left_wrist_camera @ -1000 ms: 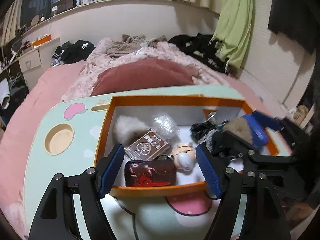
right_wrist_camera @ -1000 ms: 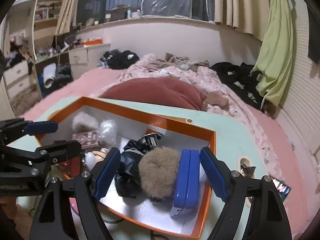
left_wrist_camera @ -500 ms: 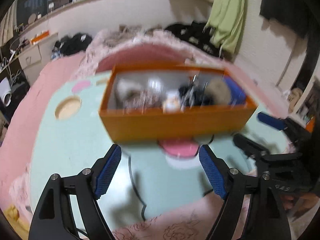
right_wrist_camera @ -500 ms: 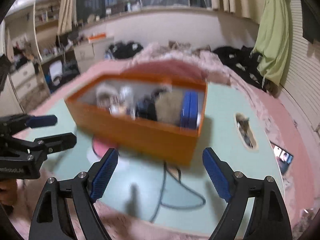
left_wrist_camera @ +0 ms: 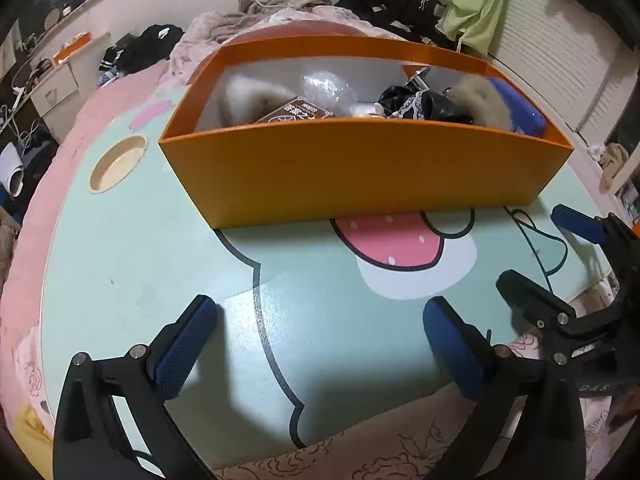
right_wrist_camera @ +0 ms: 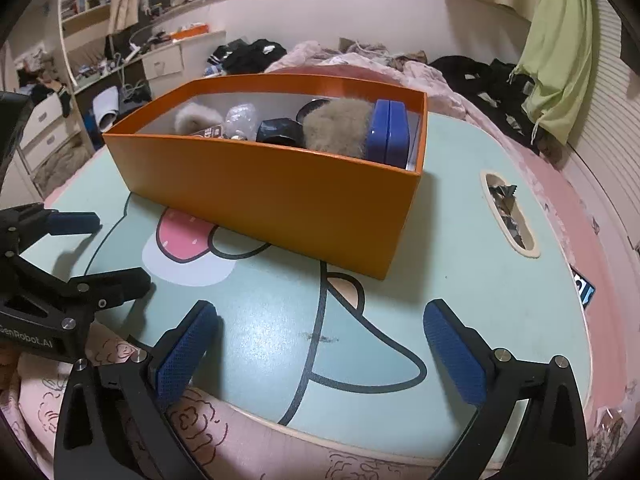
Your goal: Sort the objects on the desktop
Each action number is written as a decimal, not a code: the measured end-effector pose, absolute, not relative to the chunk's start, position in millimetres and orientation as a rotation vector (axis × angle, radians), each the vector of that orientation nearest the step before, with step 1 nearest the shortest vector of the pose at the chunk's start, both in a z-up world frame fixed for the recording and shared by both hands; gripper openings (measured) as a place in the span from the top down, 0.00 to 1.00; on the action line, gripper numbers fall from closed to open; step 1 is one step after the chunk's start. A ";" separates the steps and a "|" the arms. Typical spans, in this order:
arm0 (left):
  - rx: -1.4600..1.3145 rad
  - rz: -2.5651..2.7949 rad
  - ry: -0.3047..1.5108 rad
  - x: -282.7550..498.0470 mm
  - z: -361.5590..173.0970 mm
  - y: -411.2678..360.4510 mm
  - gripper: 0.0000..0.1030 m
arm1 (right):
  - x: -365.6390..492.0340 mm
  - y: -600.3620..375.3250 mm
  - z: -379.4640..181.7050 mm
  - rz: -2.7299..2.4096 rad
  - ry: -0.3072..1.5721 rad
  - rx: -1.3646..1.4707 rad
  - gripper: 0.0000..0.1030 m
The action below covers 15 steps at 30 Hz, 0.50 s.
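Your orange cardboard box (right_wrist_camera: 276, 196), upper centre, holds a blue hard case (right_wrist_camera: 390, 134), tan fur puff (right_wrist_camera: 336, 128) and black bundle (right_wrist_camera: 280, 133). Both the left gripper (left_wrist_camera: 320, 344) and right gripper (right_wrist_camera: 320, 344) are opening, nothing between them. A second ago they hung over the box; now they're back over the mint cartoon table (right_wrist_camera: 460, 280).

We see an orange box (right_wrist_camera: 280, 196) that looks like matt card, smooth outside and pale inside. The table (right_wrist_camera: 452, 288) has a smooth printed top with a slight sheen. A fur pompom (right_wrist_camera: 336, 128) is fluffy; the blue case (right_wrist_camera: 390, 132) seems hard plastic, perhaps glossy. Our grippers' pads (left_wrist_camera: 188, 348) are blue, rough-textured rubber on matt black arms.
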<state>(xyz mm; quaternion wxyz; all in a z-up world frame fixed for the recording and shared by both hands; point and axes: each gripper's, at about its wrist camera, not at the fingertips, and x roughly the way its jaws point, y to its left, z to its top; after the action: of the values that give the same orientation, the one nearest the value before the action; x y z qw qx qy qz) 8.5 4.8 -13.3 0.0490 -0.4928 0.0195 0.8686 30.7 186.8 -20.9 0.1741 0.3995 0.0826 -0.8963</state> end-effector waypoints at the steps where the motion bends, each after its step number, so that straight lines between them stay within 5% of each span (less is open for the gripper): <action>1: -1.501 2.645 0.061 8.1 -12.5 4.7 0.00 | 30.7 186.8 -21.3 -2.541 0.235 1.133 0.00; 15: -1.479 2.634 0.076 8.2 -11.5 4.5 0.00 | 30.9 186.6 -20.6 -2.542 0.234 1.133 0.00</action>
<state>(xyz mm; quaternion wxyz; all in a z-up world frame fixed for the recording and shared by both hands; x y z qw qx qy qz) 8.2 4.5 -11.5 0.0597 -0.4885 0.0251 0.8702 30.9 186.6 -20.6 0.1737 0.3994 0.0826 -0.8964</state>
